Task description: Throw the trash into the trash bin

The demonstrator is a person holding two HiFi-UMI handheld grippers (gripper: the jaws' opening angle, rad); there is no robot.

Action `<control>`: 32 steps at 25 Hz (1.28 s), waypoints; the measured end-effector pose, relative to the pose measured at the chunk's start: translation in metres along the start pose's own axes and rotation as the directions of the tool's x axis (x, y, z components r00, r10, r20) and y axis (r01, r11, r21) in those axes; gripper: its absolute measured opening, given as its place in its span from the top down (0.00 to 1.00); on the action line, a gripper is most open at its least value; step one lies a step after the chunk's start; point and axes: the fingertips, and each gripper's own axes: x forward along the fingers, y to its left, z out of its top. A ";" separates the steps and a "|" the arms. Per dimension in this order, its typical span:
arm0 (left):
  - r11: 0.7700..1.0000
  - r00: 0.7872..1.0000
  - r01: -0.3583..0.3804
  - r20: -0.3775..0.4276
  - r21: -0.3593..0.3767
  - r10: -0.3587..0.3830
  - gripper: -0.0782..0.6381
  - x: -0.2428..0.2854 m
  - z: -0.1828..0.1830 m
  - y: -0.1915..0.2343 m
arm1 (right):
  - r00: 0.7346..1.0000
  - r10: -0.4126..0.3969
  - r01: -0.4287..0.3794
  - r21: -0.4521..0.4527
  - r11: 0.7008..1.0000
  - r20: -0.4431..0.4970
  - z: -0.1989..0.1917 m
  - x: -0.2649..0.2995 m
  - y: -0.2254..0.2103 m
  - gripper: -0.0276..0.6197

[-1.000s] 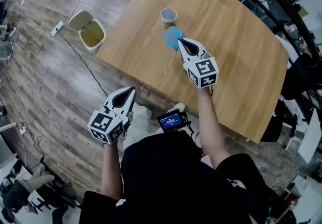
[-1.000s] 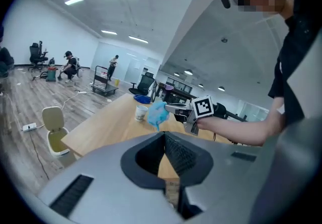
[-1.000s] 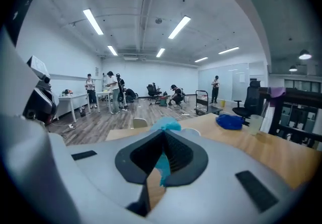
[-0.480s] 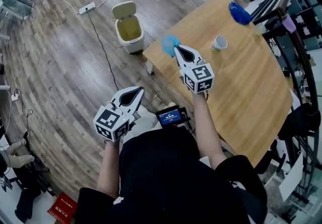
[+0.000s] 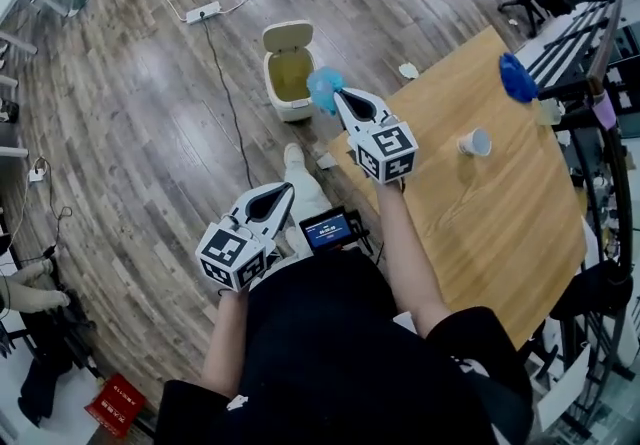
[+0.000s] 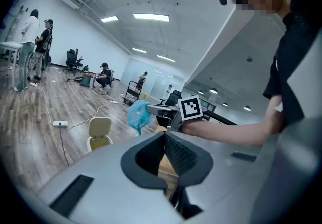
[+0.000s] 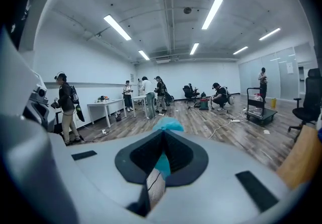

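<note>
My right gripper (image 5: 338, 96) is shut on a crumpled blue piece of trash (image 5: 324, 88), which it holds just beside the right rim of the trash bin (image 5: 288, 76). The cream bin stands on the floor with its lid up. In the right gripper view the blue trash (image 7: 168, 125) sticks out past the closed jaw tips. My left gripper (image 5: 281, 192) hangs lower, near my body, shut and with nothing in it. From the left gripper view I see the bin (image 6: 99, 133), the blue trash (image 6: 137, 115) and the right gripper (image 6: 160, 117) above it.
The wooden table (image 5: 490, 233) lies to the right, with a tipped paper cup (image 5: 474, 142) and a blue object (image 5: 517, 78) on it. A scrap (image 5: 408, 70) lies on the floor. A power strip (image 5: 204, 11) and its cable (image 5: 232, 113) run left of the bin.
The view has swung from the table to the bin. My right gripper has carried the blue trash off the table's edge to the bin's rim. The left gripper came along, still shut.
</note>
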 end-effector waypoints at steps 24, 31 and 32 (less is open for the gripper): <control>0.990 0.992 -0.041 -0.125 -0.131 0.024 0.88 0.131 0.094 0.228 | 0.969 0.085 -0.042 0.184 0.982 -0.234 -0.075 0.237 -0.101 0.95; 0.979 0.977 -0.005 -0.209 -0.202 -0.038 0.88 0.175 0.059 0.312 | 0.933 0.078 0.006 0.231 0.973 -0.351 -0.167 0.323 -0.122 0.95; 0.974 0.974 -0.017 -0.224 -0.224 -0.035 0.88 0.177 0.047 0.318 | 0.927 0.077 0.020 0.253 0.967 -0.368 -0.189 0.327 -0.124 0.95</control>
